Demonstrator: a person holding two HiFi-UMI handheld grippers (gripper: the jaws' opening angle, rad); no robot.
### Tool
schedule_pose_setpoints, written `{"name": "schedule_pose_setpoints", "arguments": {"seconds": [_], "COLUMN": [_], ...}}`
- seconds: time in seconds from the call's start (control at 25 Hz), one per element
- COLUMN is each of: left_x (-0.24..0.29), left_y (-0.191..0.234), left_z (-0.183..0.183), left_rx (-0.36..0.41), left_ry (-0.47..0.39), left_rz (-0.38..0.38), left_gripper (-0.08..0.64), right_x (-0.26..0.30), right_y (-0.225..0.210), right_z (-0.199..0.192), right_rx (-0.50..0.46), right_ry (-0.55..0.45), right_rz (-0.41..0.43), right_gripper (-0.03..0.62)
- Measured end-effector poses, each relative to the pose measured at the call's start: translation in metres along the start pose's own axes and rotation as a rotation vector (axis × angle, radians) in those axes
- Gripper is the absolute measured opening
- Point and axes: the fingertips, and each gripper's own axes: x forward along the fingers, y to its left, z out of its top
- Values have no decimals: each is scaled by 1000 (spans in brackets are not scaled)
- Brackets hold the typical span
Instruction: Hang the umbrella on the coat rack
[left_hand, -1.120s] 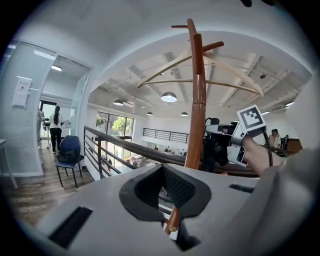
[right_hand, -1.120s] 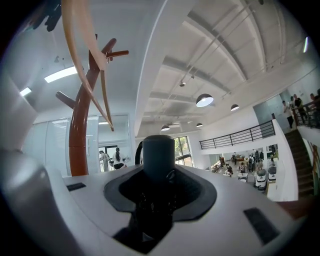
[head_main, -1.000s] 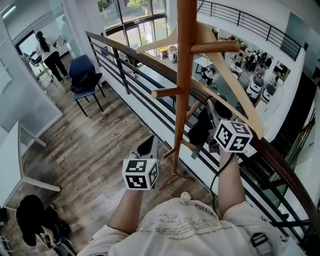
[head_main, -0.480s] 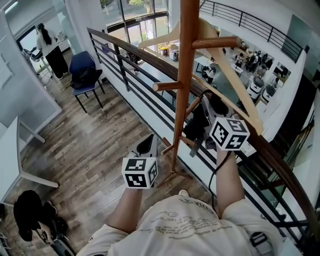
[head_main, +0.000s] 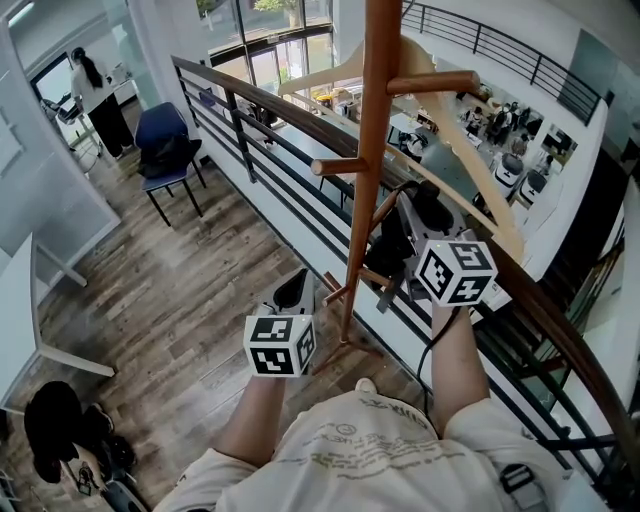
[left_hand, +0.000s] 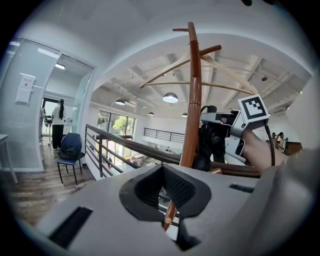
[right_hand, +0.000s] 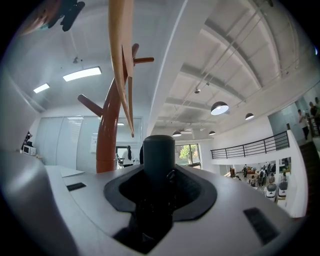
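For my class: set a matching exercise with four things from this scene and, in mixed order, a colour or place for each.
Things:
1 umbrella
2 coat rack
3 hanger
4 chair

Descriptions:
a pale wood
b held in the right claw
c blue, near the railing
d reddish-brown pole

Pairs: 1-b, 2-d, 3-a, 4-c

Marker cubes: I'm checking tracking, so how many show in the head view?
2: the left cube low at centre, the right cube right of the coat rack pole, beside the umbrella.

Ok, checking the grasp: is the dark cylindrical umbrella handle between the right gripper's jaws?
Yes, the right gripper clamps the dark cylindrical umbrella handle.
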Motion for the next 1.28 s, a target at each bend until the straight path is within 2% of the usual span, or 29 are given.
{"name": "schedule_pose_setpoints", "arguments": {"seconds": [0.4, 0.76, 1.28], "left_x": [2, 11, 15], "left_y": [5, 11, -1], "left_z": [-4, -3, -7], "left_rx": [-4, -14, 0], "left_ry": [7, 10, 33], "left_rz": [-18, -29, -60], "left_gripper": [5, 5, 5], "right_x": [-4, 8, -19], "right_y": [0, -12, 10], "right_z": [-3, -18, -36], "right_rx": [-8, 3, -86], "right_ry": [5, 57, 103], "right_rz": [1, -24, 101], "right_gripper": [143, 143, 143]}}
